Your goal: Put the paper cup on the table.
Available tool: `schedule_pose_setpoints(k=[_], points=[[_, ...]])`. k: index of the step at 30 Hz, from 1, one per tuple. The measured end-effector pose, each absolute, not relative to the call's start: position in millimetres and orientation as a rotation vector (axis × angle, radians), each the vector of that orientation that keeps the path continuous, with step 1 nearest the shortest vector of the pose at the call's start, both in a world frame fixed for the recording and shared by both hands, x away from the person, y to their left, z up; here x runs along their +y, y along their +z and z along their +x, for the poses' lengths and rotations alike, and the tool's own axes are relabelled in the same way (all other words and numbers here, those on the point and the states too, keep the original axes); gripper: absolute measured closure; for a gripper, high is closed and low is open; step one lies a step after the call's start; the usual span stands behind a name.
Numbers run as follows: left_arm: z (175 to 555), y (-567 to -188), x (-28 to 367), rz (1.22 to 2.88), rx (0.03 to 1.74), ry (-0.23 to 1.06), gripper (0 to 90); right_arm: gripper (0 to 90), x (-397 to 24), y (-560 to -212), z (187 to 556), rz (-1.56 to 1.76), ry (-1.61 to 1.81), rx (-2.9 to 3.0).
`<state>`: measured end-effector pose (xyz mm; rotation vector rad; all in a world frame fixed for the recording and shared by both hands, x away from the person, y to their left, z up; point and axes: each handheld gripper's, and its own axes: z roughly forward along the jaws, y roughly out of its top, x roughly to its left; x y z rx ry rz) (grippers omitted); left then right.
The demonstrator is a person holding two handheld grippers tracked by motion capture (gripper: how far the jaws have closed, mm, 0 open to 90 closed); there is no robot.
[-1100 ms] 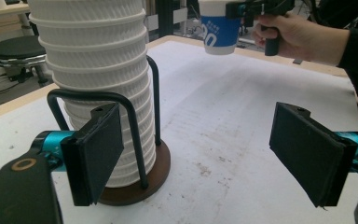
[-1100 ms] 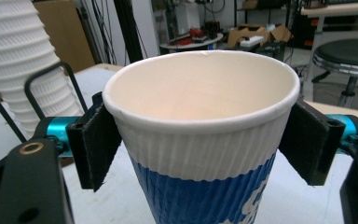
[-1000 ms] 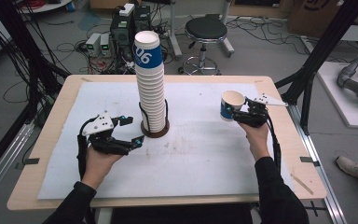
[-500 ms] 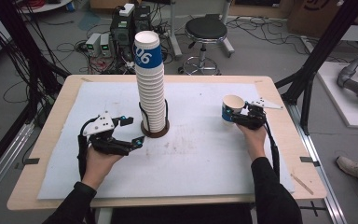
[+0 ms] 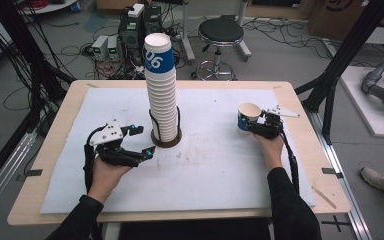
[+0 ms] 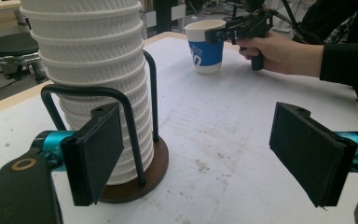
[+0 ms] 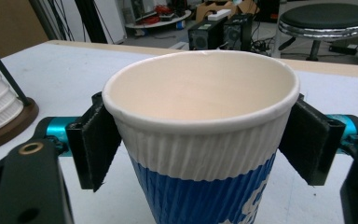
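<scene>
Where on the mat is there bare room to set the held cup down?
Free: the mat between the cup stack and the cup in the right gripper, plus its near strip between the forearms. Crowded: beside the stack's holder, where the open left gripper sits.

— How many tall stacks of white ribbed paper cups?
— One stack (image 5: 162, 90), in one round brown stand with black wire uprights (image 5: 166, 141); the cups in it are too many to count.
— And loose cups?
— One white-and-blue ribbed paper cup (image 5: 247, 117).
— Stools?
— One black round-seated stool (image 5: 221, 33).
</scene>
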<state>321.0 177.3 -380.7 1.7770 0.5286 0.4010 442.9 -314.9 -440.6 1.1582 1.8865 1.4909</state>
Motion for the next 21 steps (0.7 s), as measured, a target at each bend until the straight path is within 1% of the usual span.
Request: schedule_pose_setpoints(k=[13, 17, 21], points=[[321, -381, 176, 1.78, 0.528, 0.399, 17.5, 17.4, -314, -439, 437, 1.231, 1.43, 1.924], [321, -381, 176, 1.779, 0.526, 0.401, 17.5, 14.0, -313, -438, 435, 1.249, 1.383, 1.929], [321, -381, 175, 1.779, 0.525, 0.398, 17.5, 13.8, -311, -437, 432, 1.243, 1.341, 1.922]])
